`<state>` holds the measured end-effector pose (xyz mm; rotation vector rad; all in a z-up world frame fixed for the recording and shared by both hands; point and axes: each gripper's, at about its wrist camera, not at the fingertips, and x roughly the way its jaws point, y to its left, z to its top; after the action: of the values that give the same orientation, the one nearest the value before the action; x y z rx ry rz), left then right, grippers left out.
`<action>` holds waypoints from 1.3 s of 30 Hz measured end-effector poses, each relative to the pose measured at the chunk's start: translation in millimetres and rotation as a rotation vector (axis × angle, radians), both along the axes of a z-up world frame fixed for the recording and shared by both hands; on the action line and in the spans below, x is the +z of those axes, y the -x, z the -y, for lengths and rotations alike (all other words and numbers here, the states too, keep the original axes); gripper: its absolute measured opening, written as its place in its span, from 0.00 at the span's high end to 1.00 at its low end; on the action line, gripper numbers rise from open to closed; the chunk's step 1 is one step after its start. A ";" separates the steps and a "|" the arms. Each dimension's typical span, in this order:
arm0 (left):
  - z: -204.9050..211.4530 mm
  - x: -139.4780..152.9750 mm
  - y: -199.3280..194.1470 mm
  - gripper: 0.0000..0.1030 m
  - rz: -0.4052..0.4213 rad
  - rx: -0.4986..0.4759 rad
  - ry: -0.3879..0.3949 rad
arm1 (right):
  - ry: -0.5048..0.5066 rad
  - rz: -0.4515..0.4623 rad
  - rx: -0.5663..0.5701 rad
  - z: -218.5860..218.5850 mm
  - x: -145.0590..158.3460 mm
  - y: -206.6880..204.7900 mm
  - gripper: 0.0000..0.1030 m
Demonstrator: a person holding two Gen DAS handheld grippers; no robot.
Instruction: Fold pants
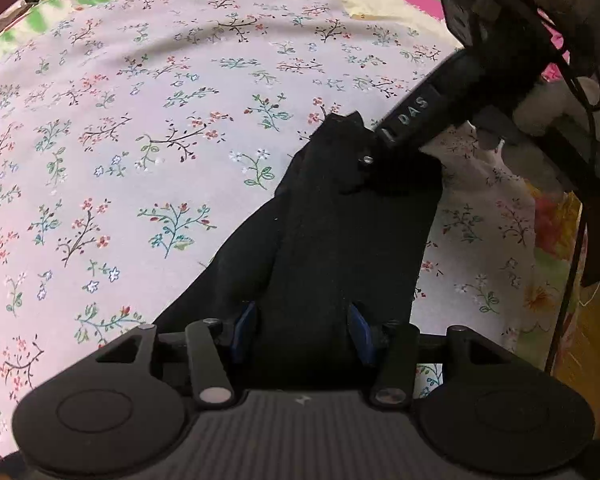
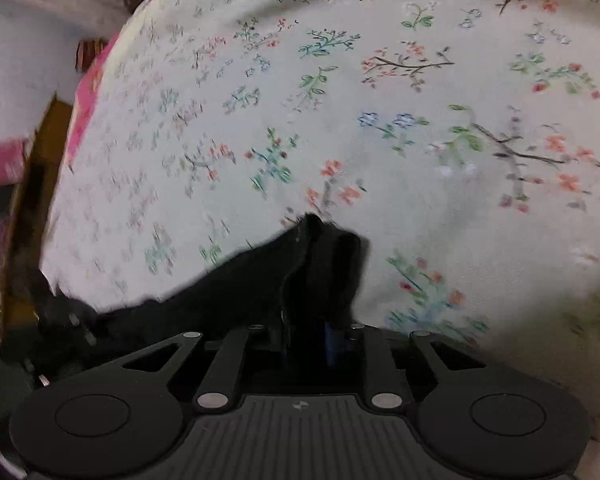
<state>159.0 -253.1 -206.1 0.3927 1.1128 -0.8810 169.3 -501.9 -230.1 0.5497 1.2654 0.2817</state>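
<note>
Both hand-held grippers clamped the black pants (image 1: 332, 240): left (image 1: 302, 320), right (image 2: 308, 332), over the floral bedsheet (image 1: 140, 120). Risk: thick bunched fabric slipping out, ruining fold alignment.

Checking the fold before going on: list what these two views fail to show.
- Black pants: full shape unseen; left view cut by left gripper, right view blurred.
- Right gripper fingers: cloth covers them in the right view.
- Flowered sheet: print smeared in the right view.
</note>
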 end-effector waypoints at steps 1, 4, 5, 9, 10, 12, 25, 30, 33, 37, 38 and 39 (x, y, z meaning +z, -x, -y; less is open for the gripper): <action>1.1 -0.1 -0.1 0.43 -0.002 -0.003 0.000 | 0.030 0.013 0.015 -5.5 5.0 0.1 1.00; 6.4 1.3 1.2 0.43 -0.020 -0.009 0.016 | -0.051 -0.007 -0.100 8.5 26.1 10.0 1.00; 12.2 2.4 1.6 0.43 -0.024 -0.016 0.030 | -0.090 0.002 -0.155 18.9 35.7 13.9 1.00; 42.3 10.5 3.3 0.43 -0.001 -0.059 0.106 | -0.084 0.030 -0.197 35.7 75.5 34.3 1.00; 51.3 10.6 3.0 0.43 0.006 -0.066 0.124 | -0.072 0.024 -0.198 35.6 78.5 38.9 1.00; 69.7 6.9 2.2 0.42 0.017 -0.088 0.158 | -0.061 0.003 -0.233 40.6 75.3 48.0 1.00; 37.9 23.5 15.5 0.42 0.080 0.055 0.154 | 0.021 0.132 -0.208 25.0 94.2 61.6 1.00; -40.5 15.9 12.4 0.40 0.128 0.215 -0.012 | 0.045 0.035 0.008 -53.2 43.9 46.7 1.00; -124.2 -8.2 14.6 0.34 0.094 0.419 -0.156 | 0.154 -0.088 -0.049 -44.7 2.4 40.0 1.00; -234.1 -13.1 39.1 0.34 0.038 0.744 -0.249 | 0.126 -0.134 -0.082 -40.0 -2.0 32.5 1.00; -256.6 -11.6 46.8 0.34 0.033 0.834 -0.299 | 0.174 -0.121 -0.036 -49.0 1.6 29.9 1.00; -271.8 -11.5 53.2 0.34 0.030 0.893 -0.337 | 0.209 -0.117 -0.009 -53.1 3.5 28.0 1.00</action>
<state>105.9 18.7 -217.6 0.1432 1.2441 0.0991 141.4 -448.8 -226.6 0.3966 1.3867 0.1091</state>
